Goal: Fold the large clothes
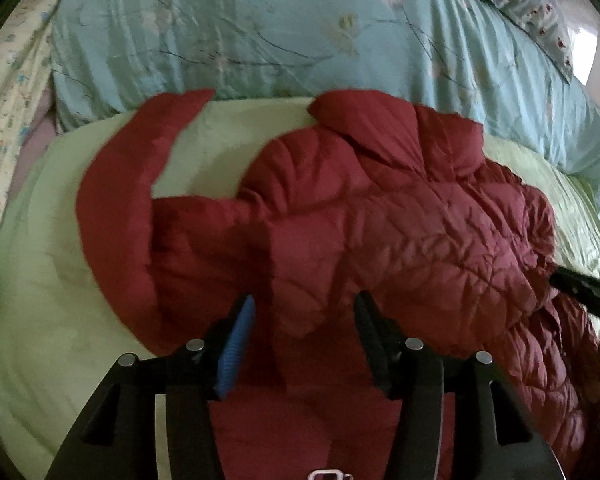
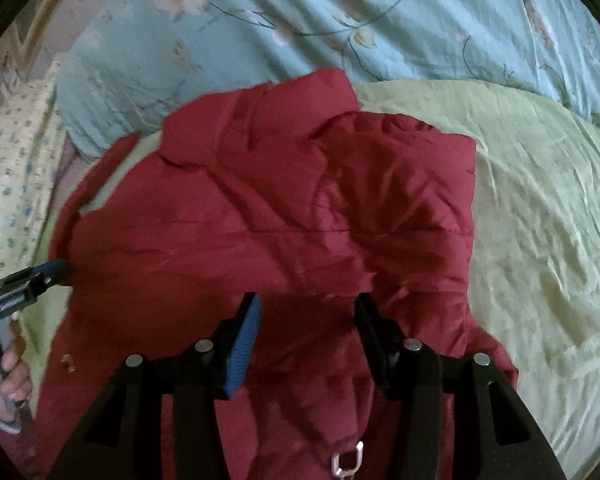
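On smooth green bedding (image 1: 40,280), a puffy quilted red jacket (image 1: 380,220) (creased) lies under both parted, empty grippers.

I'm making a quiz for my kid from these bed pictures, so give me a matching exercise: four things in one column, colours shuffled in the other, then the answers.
Things:
1. jacket
2. sheet under the jacket
3. quilt with flowers
4. pad on the right gripper

Colours:
A. bright blue
B. pale green
C. dark red
D. light turquoise

Pairs: 1-C, 2-B, 3-D, 4-A
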A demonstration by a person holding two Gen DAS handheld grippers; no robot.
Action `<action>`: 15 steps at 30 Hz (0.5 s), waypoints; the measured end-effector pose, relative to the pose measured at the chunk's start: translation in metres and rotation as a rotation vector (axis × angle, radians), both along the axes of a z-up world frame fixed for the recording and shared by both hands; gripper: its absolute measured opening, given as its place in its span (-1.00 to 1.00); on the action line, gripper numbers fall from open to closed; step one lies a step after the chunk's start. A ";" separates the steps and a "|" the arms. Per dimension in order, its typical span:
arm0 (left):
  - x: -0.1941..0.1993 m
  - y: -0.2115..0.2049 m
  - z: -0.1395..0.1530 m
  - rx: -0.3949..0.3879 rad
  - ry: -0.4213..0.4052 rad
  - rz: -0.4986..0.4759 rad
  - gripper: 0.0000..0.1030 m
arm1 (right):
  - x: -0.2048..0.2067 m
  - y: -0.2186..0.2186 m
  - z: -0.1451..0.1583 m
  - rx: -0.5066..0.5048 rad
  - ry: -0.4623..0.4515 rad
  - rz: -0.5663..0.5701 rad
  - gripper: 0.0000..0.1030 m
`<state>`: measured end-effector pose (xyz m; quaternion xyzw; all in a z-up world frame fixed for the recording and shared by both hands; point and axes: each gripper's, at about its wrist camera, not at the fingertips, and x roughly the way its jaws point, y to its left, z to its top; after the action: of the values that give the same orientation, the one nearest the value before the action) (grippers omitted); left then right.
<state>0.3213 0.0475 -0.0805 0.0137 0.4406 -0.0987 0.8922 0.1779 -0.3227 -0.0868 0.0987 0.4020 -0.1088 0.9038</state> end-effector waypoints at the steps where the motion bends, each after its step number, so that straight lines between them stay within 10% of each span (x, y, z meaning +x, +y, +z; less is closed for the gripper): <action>1: -0.002 0.003 0.003 0.000 -0.003 0.009 0.02 | -0.003 0.002 0.001 0.006 -0.001 0.004 0.03; 15: 0.044 0.037 0.039 0.111 -0.035 0.148 0.55 | -0.032 0.026 0.005 0.088 0.006 0.086 0.05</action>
<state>0.3651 0.0841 -0.0416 0.0320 0.4297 -0.0077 0.9024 0.1463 -0.2966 -0.0819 0.1208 0.4130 -0.0525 0.9012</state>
